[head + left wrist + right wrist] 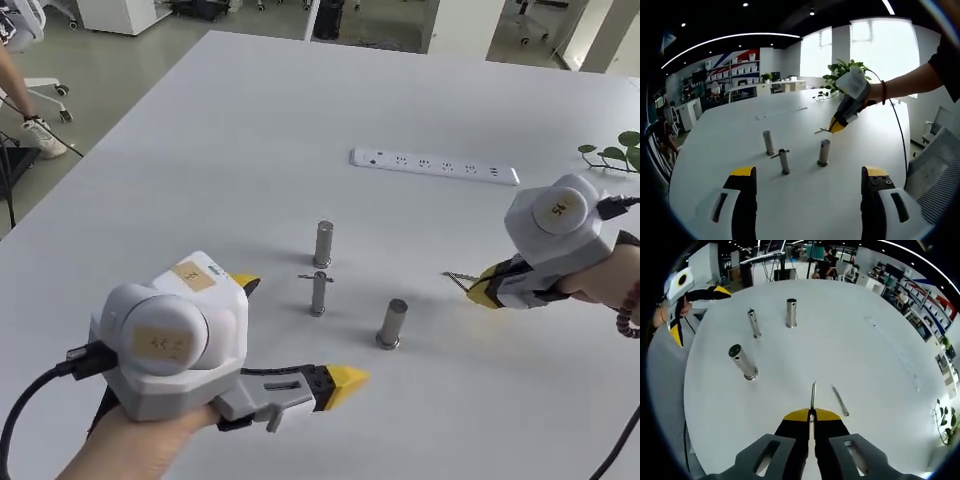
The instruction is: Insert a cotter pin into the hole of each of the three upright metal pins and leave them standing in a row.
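Three upright metal pins stand on the white table (pixel 200 180): a far pin (pixel 323 244), a middle pin (pixel 318 293) with a cotter pin through its top, and a right pin (pixel 391 323). My left gripper (pixel 298 330) is open and empty, just short of the pins (pixel 784 161); its jaws stand wide apart. To the right of the pins, my right gripper (pixel 483 286) is shut on a cotter pin (pixel 813 395) that points toward the right pin (pixel 743 361). A thin grey line (pixel 840 401) on the table beside it is either a pin or a shadow.
A white power strip (pixel 435 166) lies across the table behind the pins. A green plant (pixel 615 155) reaches over the right edge. Beyond the table's left edge are a chair and a person's foot (pixel 40 135).
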`<state>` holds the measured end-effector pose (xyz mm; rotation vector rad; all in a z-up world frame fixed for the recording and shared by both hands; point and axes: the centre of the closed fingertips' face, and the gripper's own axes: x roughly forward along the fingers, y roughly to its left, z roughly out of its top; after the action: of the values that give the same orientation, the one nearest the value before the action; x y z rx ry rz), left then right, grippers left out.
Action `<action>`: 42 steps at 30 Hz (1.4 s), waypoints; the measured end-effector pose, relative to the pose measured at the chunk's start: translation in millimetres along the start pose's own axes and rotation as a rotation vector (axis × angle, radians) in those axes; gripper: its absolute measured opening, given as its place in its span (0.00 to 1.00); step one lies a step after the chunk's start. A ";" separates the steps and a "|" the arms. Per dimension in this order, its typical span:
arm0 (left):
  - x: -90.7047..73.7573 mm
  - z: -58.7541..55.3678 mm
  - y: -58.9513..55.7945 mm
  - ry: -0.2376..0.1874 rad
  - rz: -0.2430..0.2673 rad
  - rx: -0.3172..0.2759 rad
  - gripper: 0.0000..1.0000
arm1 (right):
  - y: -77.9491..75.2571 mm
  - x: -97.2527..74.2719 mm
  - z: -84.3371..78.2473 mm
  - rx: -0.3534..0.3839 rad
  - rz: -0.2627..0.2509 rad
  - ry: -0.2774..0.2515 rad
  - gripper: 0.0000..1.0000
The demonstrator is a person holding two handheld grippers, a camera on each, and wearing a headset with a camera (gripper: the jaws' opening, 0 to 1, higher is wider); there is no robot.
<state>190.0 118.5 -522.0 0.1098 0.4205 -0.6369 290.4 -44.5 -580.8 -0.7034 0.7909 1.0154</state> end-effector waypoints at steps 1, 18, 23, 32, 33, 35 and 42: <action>-0.2 -0.2 -0.5 0.001 -0.001 0.002 0.84 | 3.3 -1.5 1.3 -0.010 0.001 -0.004 0.00; 1.3 2.4 -25.9 0.013 -0.095 -0.030 0.61 | 62.6 -33.1 30.8 -0.149 0.043 -0.145 0.00; 1.3 1.2 -36.1 0.035 -0.138 -0.081 0.52 | 83.8 -39.2 40.4 -0.247 0.062 -0.180 0.00; 0.9 2.0 -50.2 0.033 -0.210 -0.220 0.39 | 110.4 -37.8 47.1 -0.347 0.098 -0.200 0.00; 1.1 2.2 -50.9 0.030 -0.218 -0.242 0.37 | 113.8 -37.8 48.8 -0.354 0.103 -0.207 0.00; 1.0 1.8 -52.9 0.032 -0.231 -0.277 0.35 | 118.4 -37.4 50.3 -0.375 0.109 -0.209 0.00; 3.1 0.4 -61.3 0.020 -0.286 -0.391 0.30 | 135.7 -34.5 55.9 -0.445 0.127 -0.219 0.00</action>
<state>155.8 67.7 -521.2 -0.3218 0.5789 -0.8225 168.2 34.5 -541.6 -0.9085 0.4237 1.3798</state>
